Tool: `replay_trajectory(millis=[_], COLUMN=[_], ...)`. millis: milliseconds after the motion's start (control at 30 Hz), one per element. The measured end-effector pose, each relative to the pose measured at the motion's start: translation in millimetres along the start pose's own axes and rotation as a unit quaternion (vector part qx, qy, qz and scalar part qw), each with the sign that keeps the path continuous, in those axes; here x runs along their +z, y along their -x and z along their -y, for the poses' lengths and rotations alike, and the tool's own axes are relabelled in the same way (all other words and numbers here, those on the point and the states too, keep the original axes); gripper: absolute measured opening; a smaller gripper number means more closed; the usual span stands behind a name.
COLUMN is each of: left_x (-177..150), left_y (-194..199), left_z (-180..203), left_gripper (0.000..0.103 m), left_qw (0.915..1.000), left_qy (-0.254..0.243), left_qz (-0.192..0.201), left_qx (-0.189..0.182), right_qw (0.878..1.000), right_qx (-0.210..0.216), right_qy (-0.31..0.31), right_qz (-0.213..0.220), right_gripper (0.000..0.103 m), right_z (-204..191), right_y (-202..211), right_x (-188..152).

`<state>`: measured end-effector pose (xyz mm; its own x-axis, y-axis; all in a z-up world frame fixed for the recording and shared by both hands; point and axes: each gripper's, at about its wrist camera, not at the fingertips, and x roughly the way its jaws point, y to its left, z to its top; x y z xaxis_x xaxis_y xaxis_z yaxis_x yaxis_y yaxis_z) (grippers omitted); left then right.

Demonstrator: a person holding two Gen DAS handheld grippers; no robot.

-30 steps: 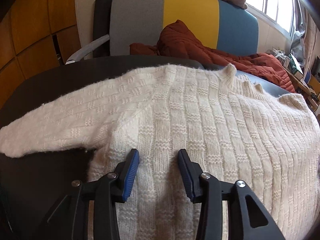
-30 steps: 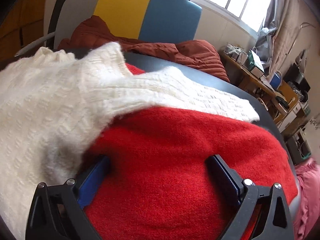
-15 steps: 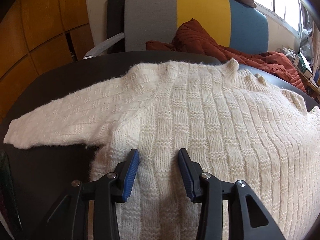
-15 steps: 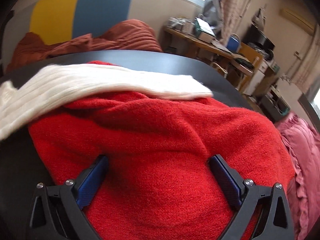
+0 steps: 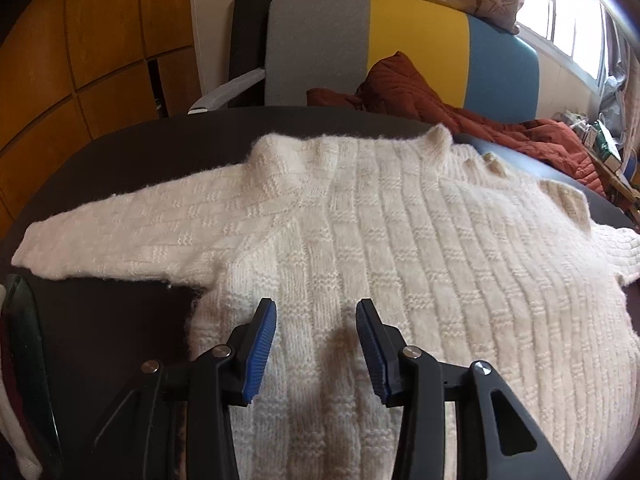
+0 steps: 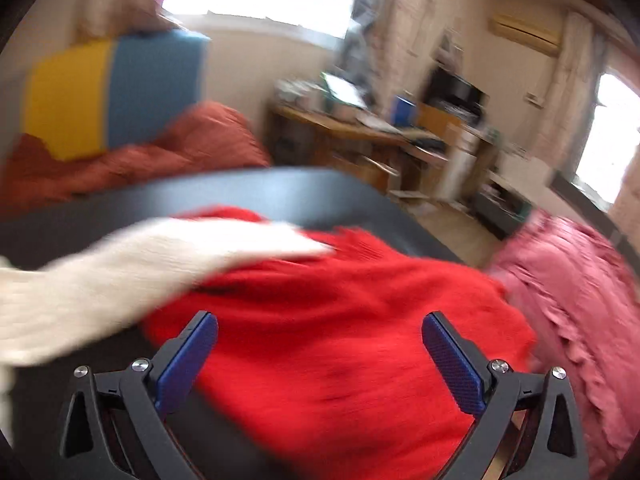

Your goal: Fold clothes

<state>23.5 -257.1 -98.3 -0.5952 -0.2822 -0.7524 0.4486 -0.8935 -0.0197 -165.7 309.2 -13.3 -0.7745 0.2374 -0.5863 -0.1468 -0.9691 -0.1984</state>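
Observation:
A cream knitted sweater point(image 5: 400, 248) lies spread flat on the dark round table point(image 5: 120, 152), one sleeve stretched out to the left. My left gripper point(image 5: 316, 312) hovers over the sweater's lower body, its blue pads apart with nothing pinched between them. In the blurred right wrist view, the sweater's other sleeve point(image 6: 160, 256) lies across a bright red sweater point(image 6: 340, 340) on the same table point(image 6: 280, 192). My right gripper point(image 6: 320, 328) stands wide open above the red sweater, holding nothing.
Behind the table stands a grey, yellow and blue chair point(image 5: 400, 48) with a rust-red quilted jacket point(image 5: 480, 112) draped on it. A pink ruffled cloth point(image 6: 580, 300) lies at the table's right. A cluttered wooden desk point(image 6: 360, 128) sits further back, wooden cupboards point(image 5: 80, 60) to the left.
The left gripper slid left over the cream sweater, bringing its whole left sleeve into view. The right gripper rose and swung right, off the cream sweater and over the red one.

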Motion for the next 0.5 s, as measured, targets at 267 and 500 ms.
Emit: replay_trajectory(millis=[267,500], left_x=[41,58], left_y=[-6,-41], left_z=[9,24], left_gripper=[0.043,0.043], left_qw=[0.9993,0.9972], left_qy=[-0.029,-0.074], left_qz=[0.024,0.014], left_qx=[-0.009,-0.002], right_qw=[0.946,0.921], right_qx=[0.31,0.345], right_qy=[0.085,0.16], right_qz=[-0.032,-0.083], right_gripper=[0.103,0.103], right_z=[-214,-351], right_y=[60,59], right_x=[-17,-53])
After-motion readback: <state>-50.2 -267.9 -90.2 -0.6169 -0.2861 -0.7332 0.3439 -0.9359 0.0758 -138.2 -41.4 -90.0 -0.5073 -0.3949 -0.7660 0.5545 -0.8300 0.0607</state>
